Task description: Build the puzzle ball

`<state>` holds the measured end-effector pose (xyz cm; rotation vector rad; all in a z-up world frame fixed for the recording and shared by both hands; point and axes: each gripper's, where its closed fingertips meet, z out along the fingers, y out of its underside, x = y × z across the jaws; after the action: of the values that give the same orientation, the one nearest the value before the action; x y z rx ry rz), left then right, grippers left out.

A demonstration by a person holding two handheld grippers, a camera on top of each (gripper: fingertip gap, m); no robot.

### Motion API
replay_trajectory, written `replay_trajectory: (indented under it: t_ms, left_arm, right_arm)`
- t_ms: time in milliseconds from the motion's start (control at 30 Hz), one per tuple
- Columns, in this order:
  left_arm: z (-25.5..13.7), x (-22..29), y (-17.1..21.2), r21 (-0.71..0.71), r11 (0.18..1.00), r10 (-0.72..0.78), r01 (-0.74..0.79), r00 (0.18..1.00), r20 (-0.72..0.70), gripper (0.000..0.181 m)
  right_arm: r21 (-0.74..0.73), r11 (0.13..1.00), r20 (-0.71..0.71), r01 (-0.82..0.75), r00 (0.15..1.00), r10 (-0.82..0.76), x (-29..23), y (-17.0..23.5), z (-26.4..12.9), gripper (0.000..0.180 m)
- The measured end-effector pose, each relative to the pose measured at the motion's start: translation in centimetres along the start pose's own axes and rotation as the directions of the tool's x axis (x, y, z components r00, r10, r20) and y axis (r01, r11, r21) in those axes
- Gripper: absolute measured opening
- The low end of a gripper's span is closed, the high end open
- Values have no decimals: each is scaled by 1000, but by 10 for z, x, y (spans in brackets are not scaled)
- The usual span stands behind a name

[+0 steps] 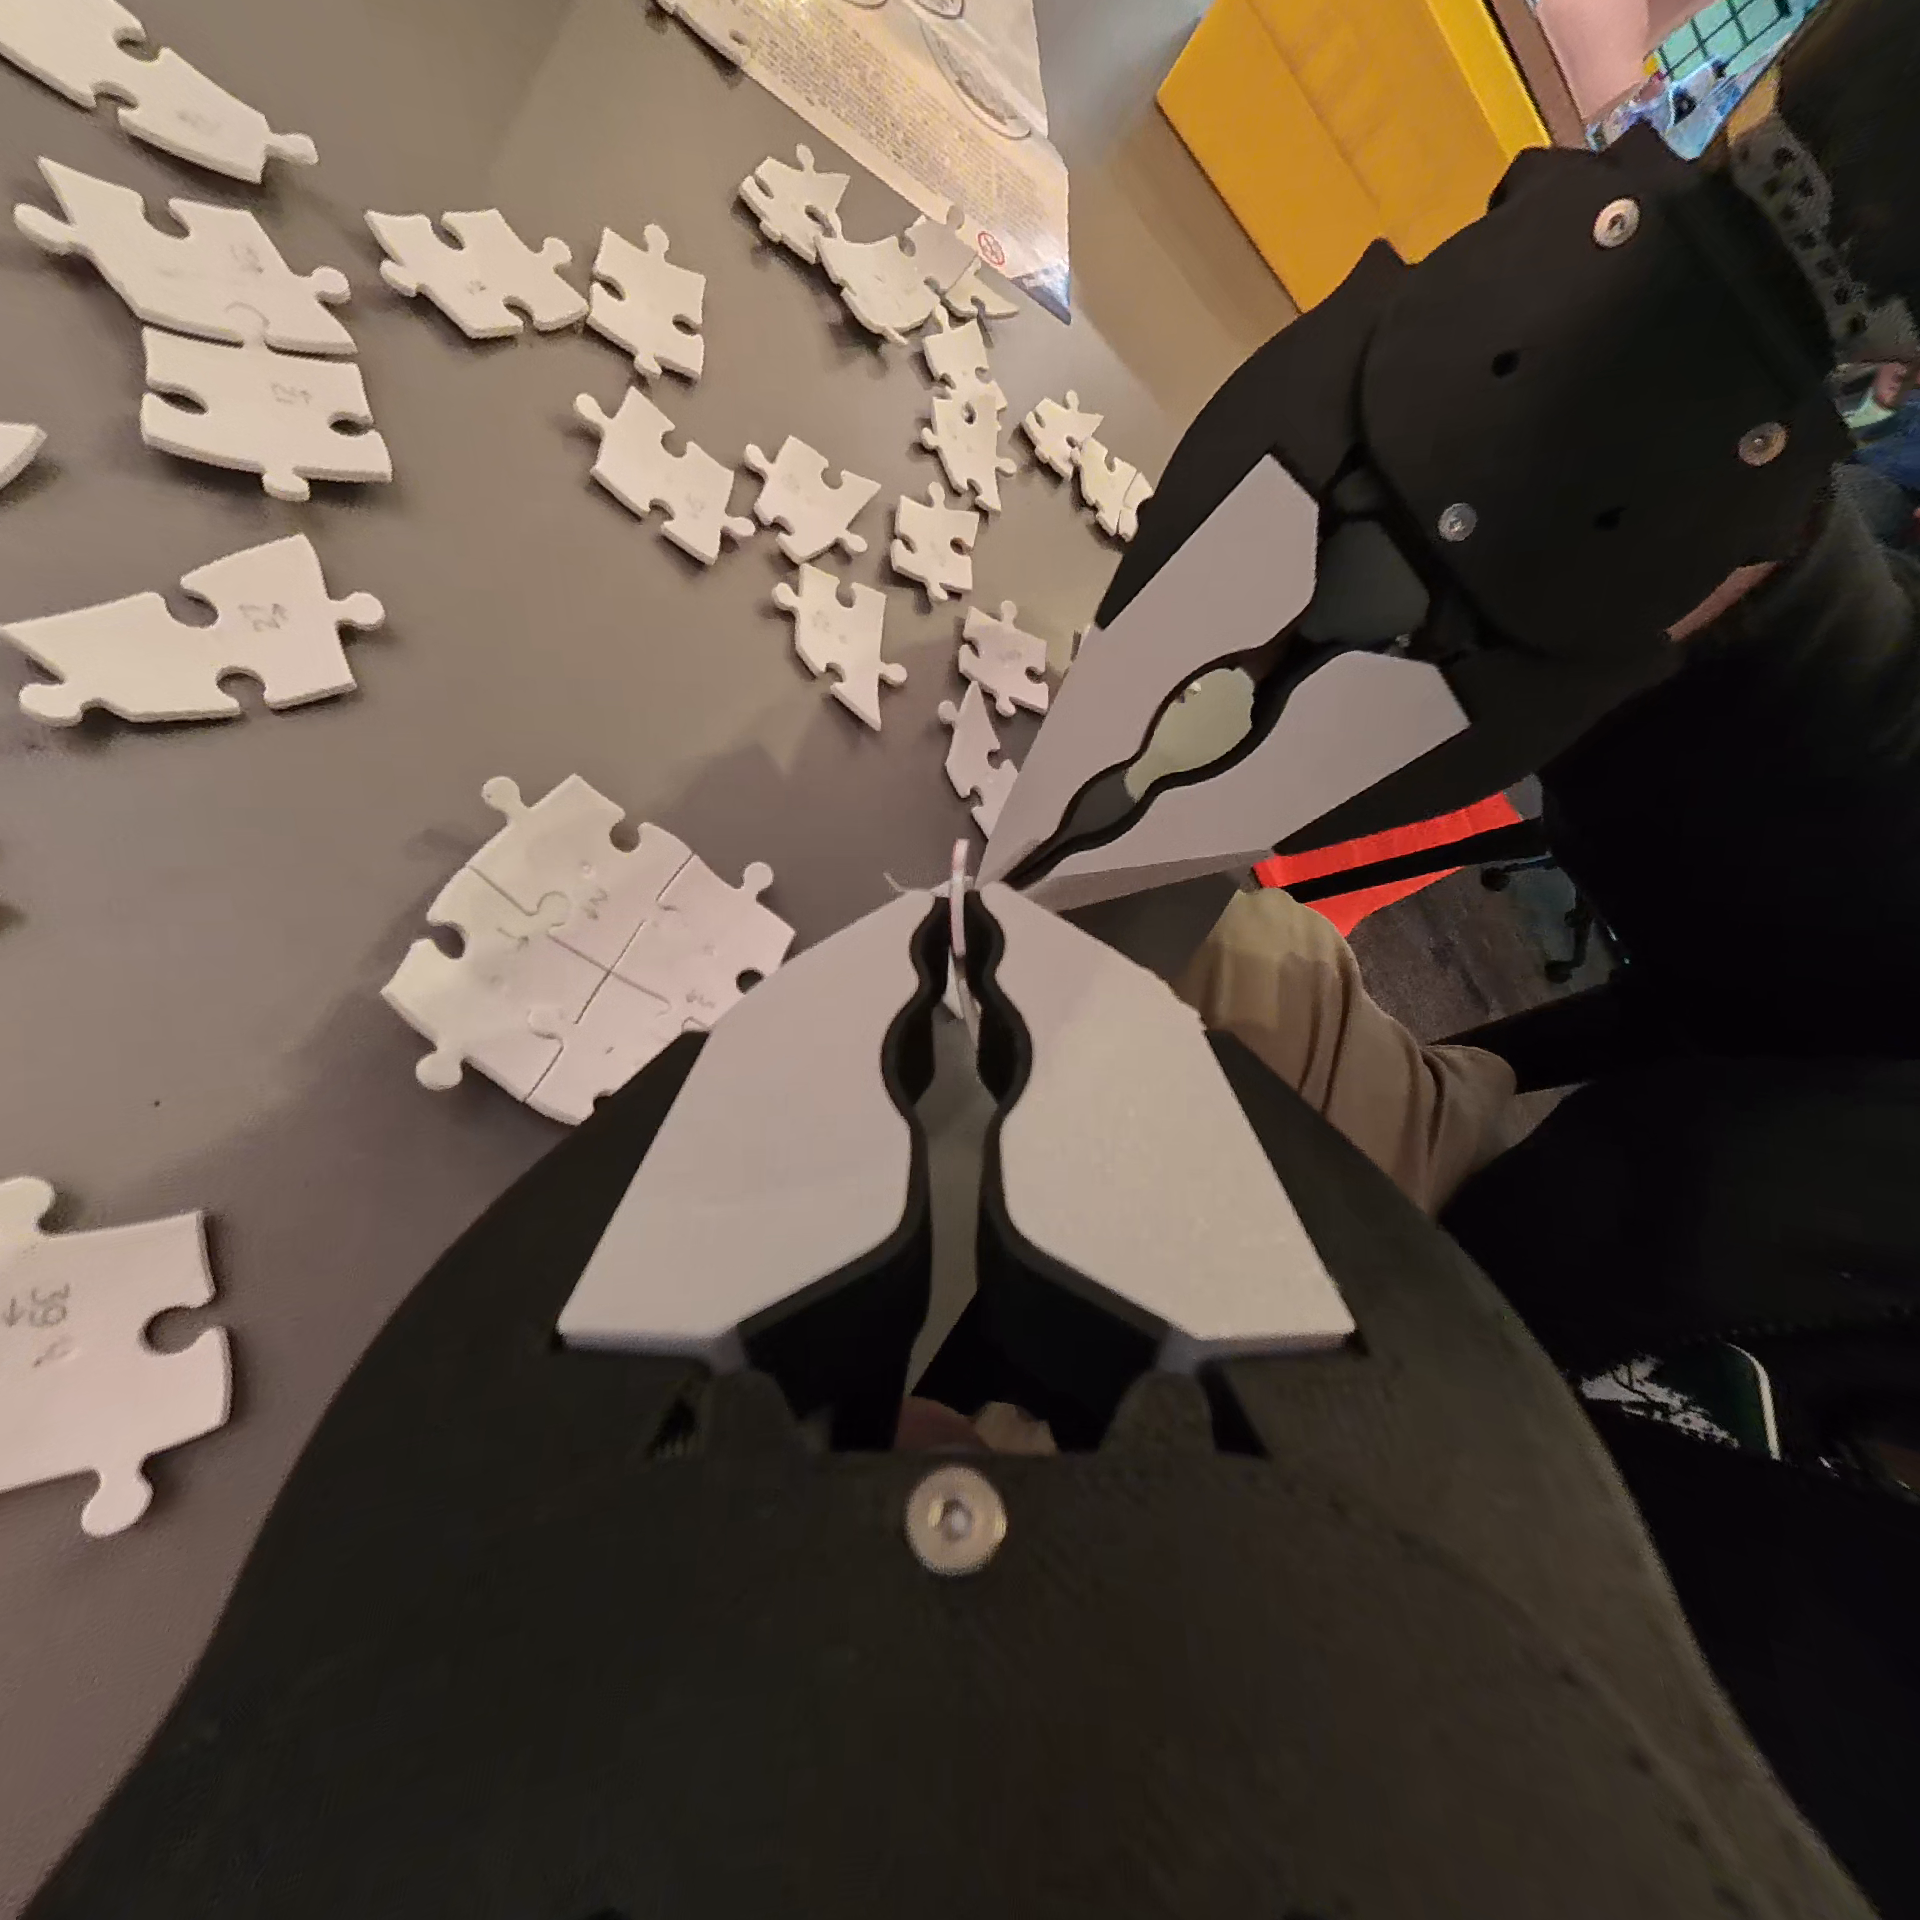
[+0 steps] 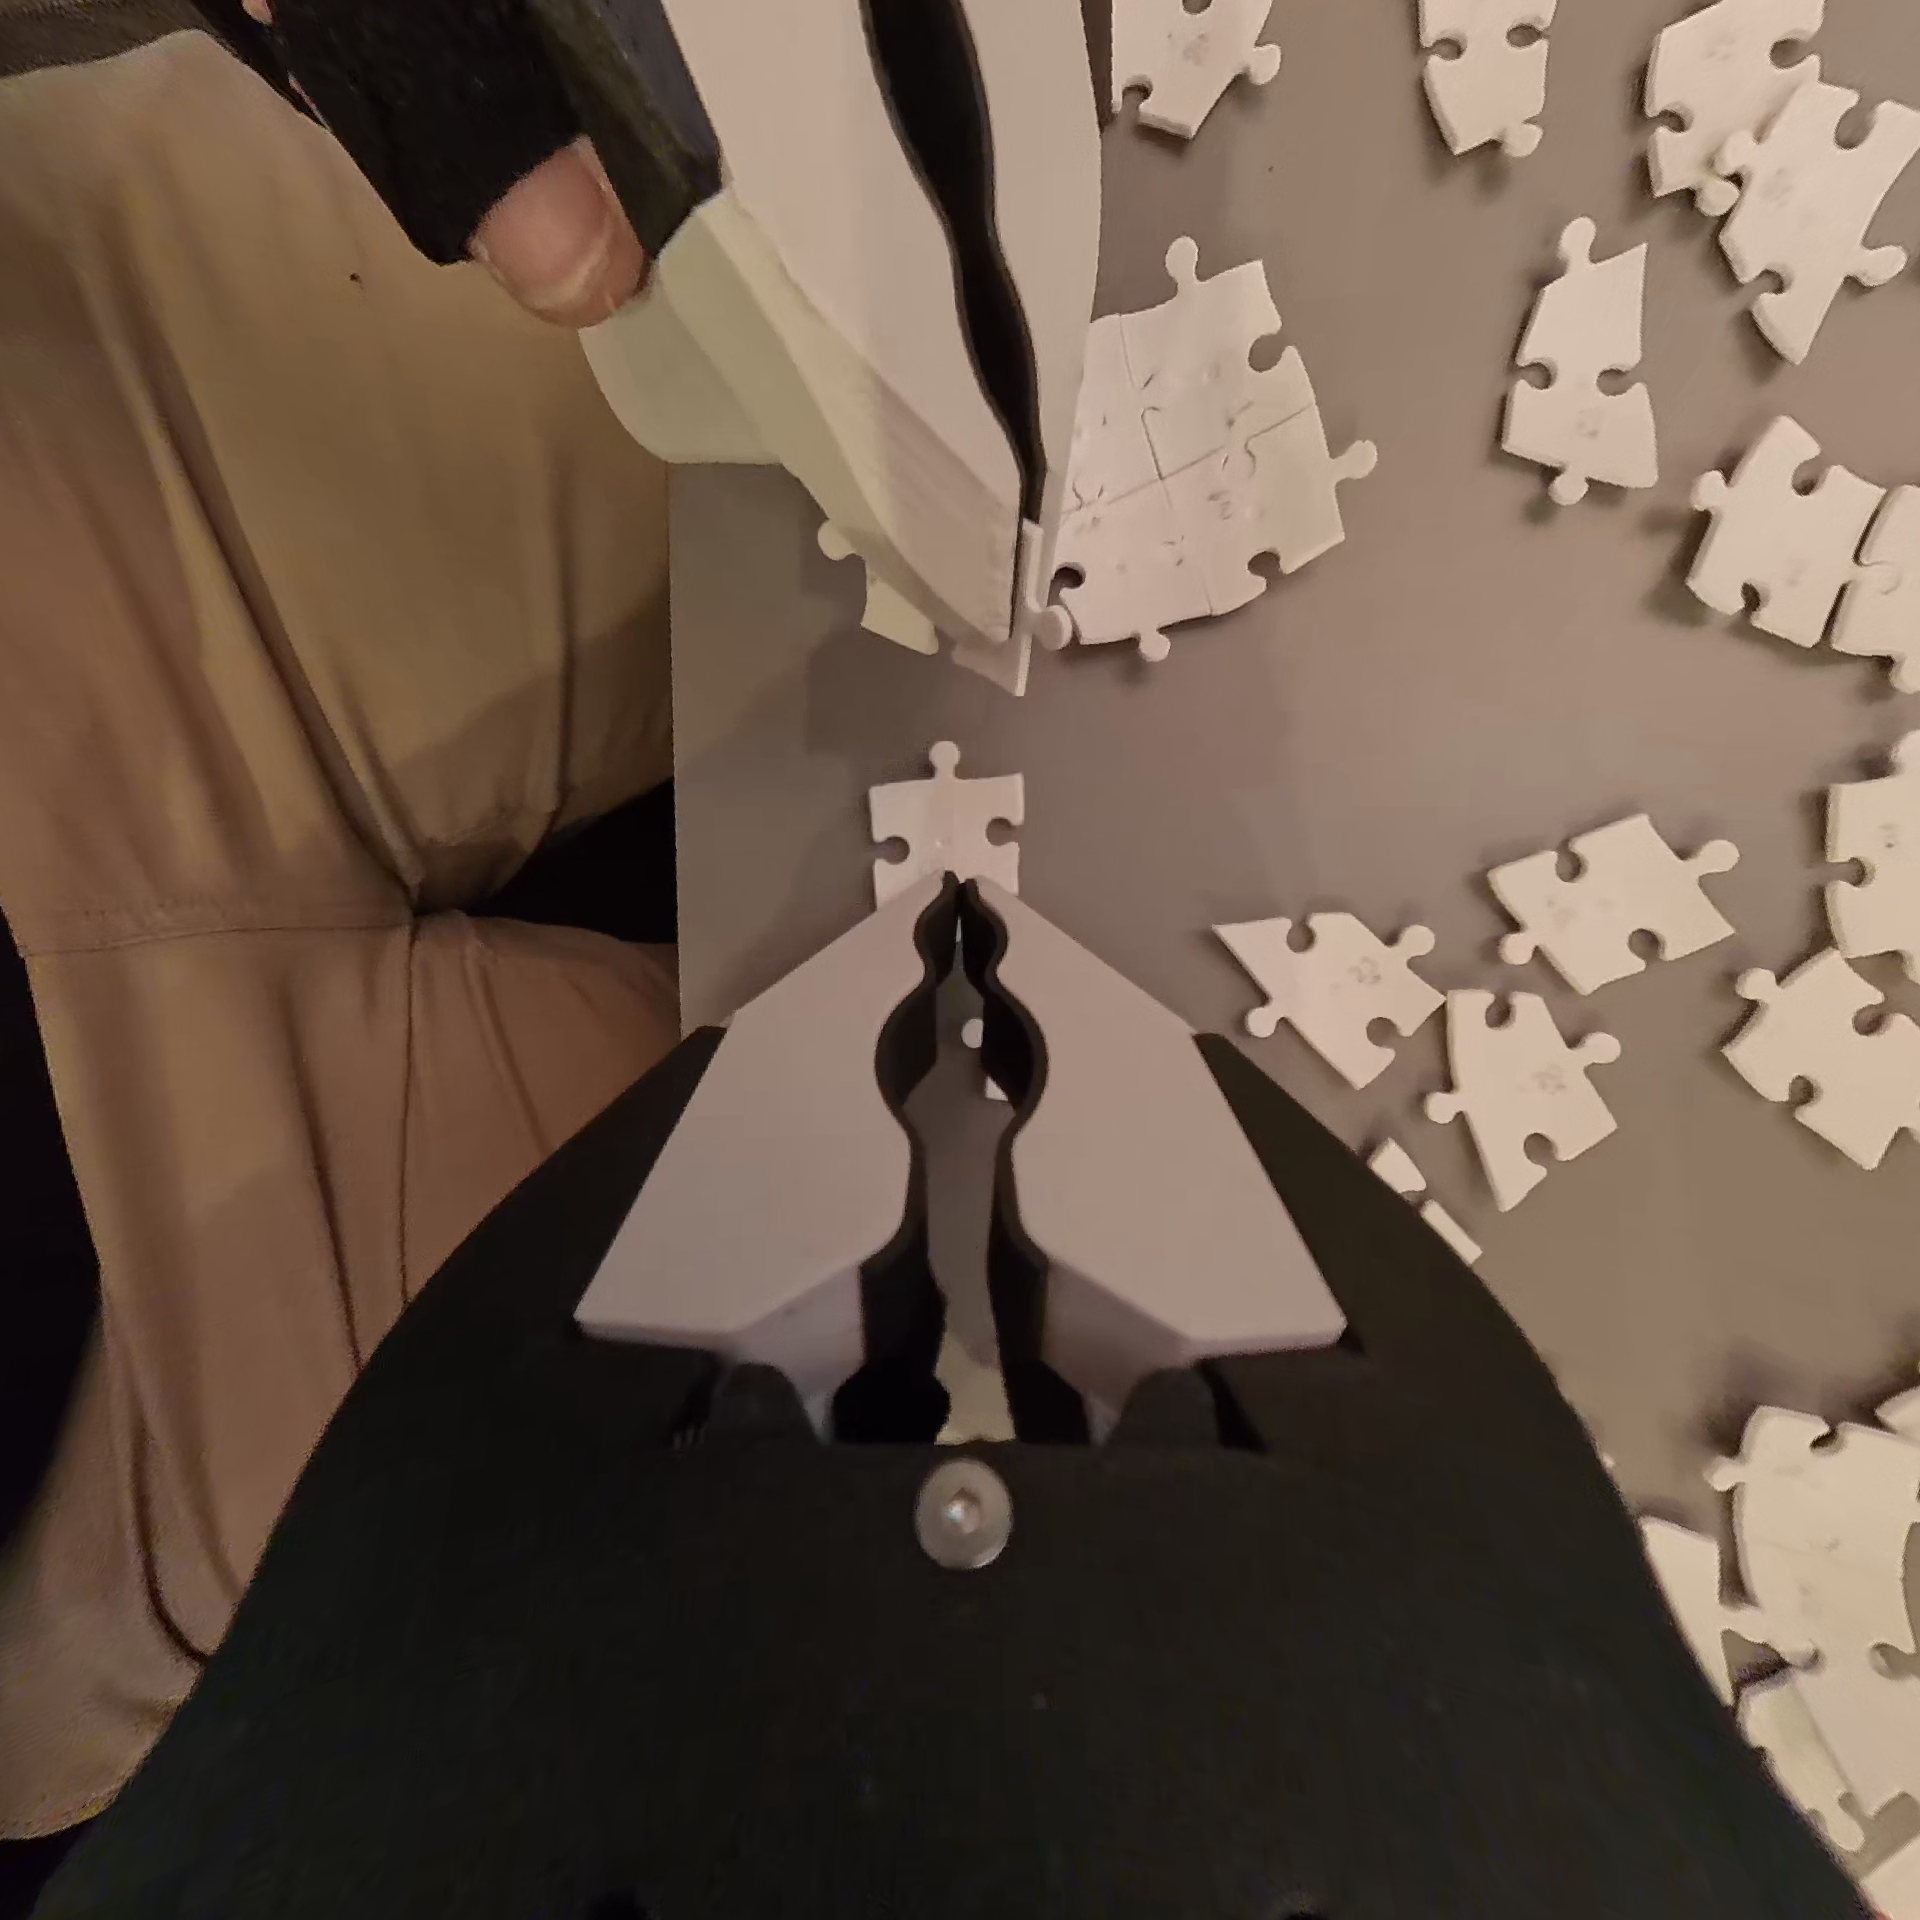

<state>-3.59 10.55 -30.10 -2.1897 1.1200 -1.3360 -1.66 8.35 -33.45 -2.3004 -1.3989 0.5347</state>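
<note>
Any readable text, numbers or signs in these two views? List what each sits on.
Printed sheet: dense small print and a red round sign, both too small to read.
Lower-left puzzle piece: dark handwritten marks, not transcribed.
Other puzzle pieces: faint marks, blurred.
Gripper fingers: no text.

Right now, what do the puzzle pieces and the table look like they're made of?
The puzzle pieces look like matte white plastic or dense foam board: thick clean-cut edges, a slight curve, no gloss. I can't tell which. The table appears to be a smooth grey laminate or painted board with a flat, low-sheen finish.
</note>
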Motion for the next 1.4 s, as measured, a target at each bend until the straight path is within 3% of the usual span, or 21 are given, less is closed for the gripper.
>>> replay_trajectory:
  t_ms: [33,700,1167,1400]
  left_arm:
    - [0,0,0,2,1000,-3,3,1000,-2,3]
    - [7,-4,5,18,999,-44,43,998,42,2]
    - [3,-9,17,-61,998,-15,18,999,50,2]
    - [2,-12,20,-82,996,-17,21,998,53,2]
  right_arm:
    - [-1,1000,-2,2,1000,-2,0,0,0,0]
    - [25,999,37,-27,999,26,0,2,-9,0]
    - [-22,1000,22,-6,1000,7,-1,7,-2,1]
    - [-44,999,93,25,995,-21,-18,7,3,0]
